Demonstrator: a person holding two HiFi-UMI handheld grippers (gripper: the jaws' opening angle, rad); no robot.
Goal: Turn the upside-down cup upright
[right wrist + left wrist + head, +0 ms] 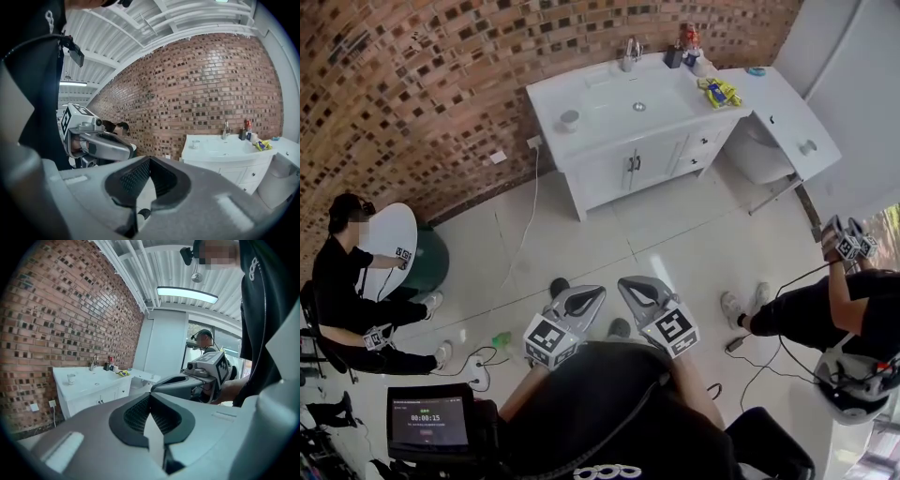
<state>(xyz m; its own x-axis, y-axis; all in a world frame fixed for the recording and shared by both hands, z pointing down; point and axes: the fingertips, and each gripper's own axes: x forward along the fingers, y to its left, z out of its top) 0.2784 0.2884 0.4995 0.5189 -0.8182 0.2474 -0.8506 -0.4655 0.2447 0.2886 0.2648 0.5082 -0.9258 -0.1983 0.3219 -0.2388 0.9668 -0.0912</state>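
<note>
Cup [569,119] sits by the vanity top's [581,84] left edge, orientation unclear. Left gripper [592,295] and right gripper [628,284], both closed and empty, hover together, too far to reach.

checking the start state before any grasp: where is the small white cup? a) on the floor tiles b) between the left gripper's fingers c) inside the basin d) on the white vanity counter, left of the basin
d: the small white cup stands on the white vanity counter near its left end, beside the sunken basin.
</note>
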